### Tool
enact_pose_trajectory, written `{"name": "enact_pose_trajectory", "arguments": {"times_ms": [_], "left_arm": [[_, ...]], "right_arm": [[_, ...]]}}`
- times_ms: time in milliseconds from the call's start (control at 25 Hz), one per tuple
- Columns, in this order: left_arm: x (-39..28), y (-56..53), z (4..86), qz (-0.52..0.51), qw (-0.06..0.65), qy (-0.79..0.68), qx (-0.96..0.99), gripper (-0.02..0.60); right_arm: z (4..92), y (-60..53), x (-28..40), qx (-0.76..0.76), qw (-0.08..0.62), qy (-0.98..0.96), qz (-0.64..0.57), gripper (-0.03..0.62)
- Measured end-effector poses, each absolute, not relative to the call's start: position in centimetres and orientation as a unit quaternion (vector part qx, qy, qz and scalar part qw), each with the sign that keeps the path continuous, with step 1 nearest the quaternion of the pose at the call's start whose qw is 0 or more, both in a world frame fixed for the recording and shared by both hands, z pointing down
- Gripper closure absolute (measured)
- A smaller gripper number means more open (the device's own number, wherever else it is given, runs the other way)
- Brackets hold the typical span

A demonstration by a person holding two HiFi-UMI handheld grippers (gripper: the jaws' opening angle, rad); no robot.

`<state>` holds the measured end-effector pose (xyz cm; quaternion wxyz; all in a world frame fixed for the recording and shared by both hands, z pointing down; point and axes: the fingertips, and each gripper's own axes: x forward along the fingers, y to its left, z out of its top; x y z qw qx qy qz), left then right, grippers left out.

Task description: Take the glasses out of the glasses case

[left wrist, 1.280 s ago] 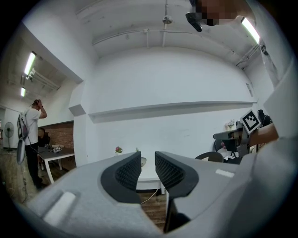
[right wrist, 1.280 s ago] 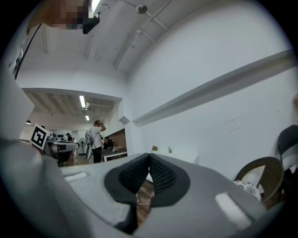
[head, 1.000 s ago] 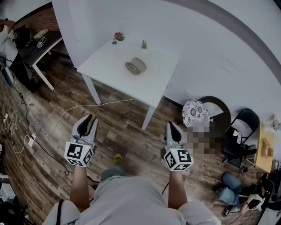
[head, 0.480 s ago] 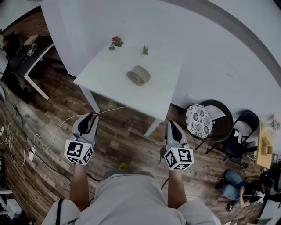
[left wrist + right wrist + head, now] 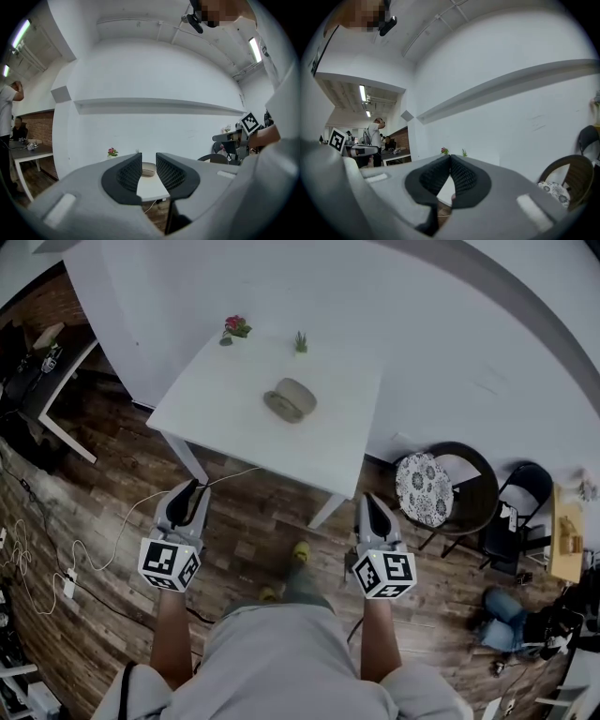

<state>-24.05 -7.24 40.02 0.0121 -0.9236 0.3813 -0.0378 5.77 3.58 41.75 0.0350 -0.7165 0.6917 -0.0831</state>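
Note:
A beige oval glasses case (image 5: 289, 399) lies closed on the white table (image 5: 234, 390), well ahead of both grippers. My left gripper (image 5: 194, 487) hangs over the wooden floor short of the table's near edge, open with nothing between its fingers. Through that gap the left gripper view shows the glasses case (image 5: 149, 169) far off, beyond my left gripper (image 5: 149, 161). My right gripper (image 5: 367, 498) is level with it near the table's right leg and is shut, empty. In the right gripper view my right gripper (image 5: 450, 159) has its pads touching at the tips. No glasses are visible.
A pink flower pot (image 5: 233, 327) and a small green plant (image 5: 300, 340) stand at the table's far edge. A round chair with a patterned cushion (image 5: 424, 488) and a black folding chair (image 5: 520, 512) are to the right. A white cable (image 5: 103, 521) trails across the floor.
The person has stepped closer to the table, one foot now forward. Both grippers keep their pose and jaw state.

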Motion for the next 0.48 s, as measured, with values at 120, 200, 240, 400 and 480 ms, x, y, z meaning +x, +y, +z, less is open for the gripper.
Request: {"name": "enact_pose_trajectory", "arguments": {"times_ms": [120,200,240,400,480], "left_arm": [[-23.7,-8.9,40.5,-0.039,0.009,0.381,-0.924,0.492],[-23.3,-10.0,40.8,-0.041,0.009,0.380,-0.924,0.492],[-23.1,-10.6,40.9,-0.043,0.009,0.379,-0.924,0.492],[-22.0,-13.8,41.3,-0.052,0.009,0.379,-0.924,0.492],[-21.2,-15.7,41.4,-0.056,0.010,0.379,-0.924,0.492]], "right_arm": [[42.2,2.1,6.2,-0.717,0.035,0.691,-0.085,0.591],[42.3,0.8,6.8,-0.718,0.037,0.690,-0.086,0.591],[42.5,0.1,7.1,-0.718,0.038,0.689,-0.086,0.591],[43.0,-3.1,8.3,-0.719,0.039,0.688,-0.091,0.591],[43.2,-5.0,9.1,-0.718,0.040,0.688,-0.094,0.591]]}}
